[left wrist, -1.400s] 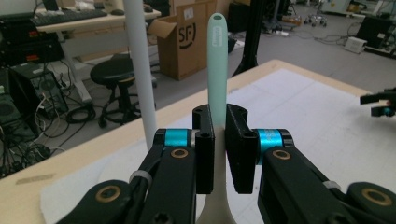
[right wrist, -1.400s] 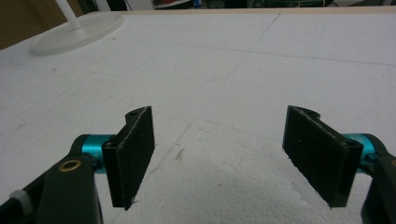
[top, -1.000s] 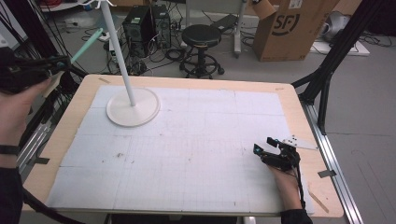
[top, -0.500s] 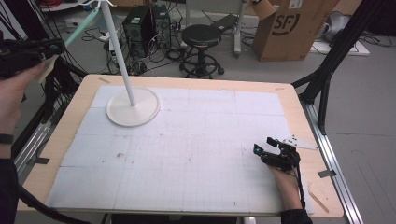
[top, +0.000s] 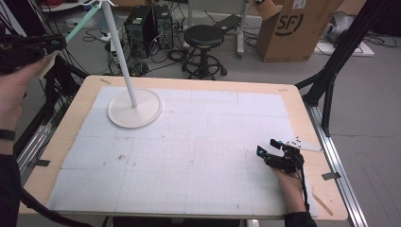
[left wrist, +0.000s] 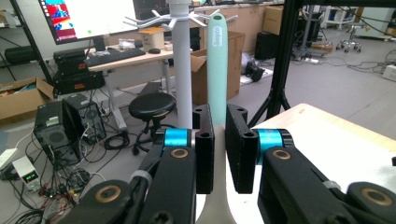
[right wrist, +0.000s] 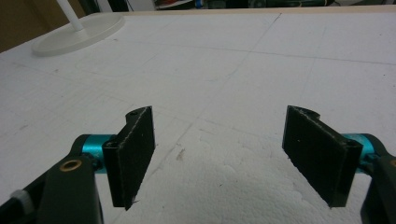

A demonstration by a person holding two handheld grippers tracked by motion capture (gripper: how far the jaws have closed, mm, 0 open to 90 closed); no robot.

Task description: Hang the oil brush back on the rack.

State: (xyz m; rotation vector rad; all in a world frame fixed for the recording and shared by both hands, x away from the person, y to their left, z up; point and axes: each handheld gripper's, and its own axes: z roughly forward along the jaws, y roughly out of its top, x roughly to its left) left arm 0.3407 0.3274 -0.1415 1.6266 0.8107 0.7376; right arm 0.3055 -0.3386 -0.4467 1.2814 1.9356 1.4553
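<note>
Jaws around mint handle (left wrist: 217,70)

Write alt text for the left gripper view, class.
The left gripper is shut on a mint-green utensil handle, held upright beside a white hook stand. Behind are a black stool, computer towers and a desk with a monitor.

A stand (top: 134,106) is sitting on the table's (top: 189,85) far left part, its base (right wrist: 77,35) resting on the mat (top: 189,156). The left gripper (top: 45,47) is hovering off the table's far left edge, beside the stand's pole (left wrist: 181,70). The right gripper (top: 274,153) is lying at the near right, on the mat, well apart from the stand. A stool (top: 203,47) and a cardboard box (top: 295,28) are standing on the floor behind the table.
</note>
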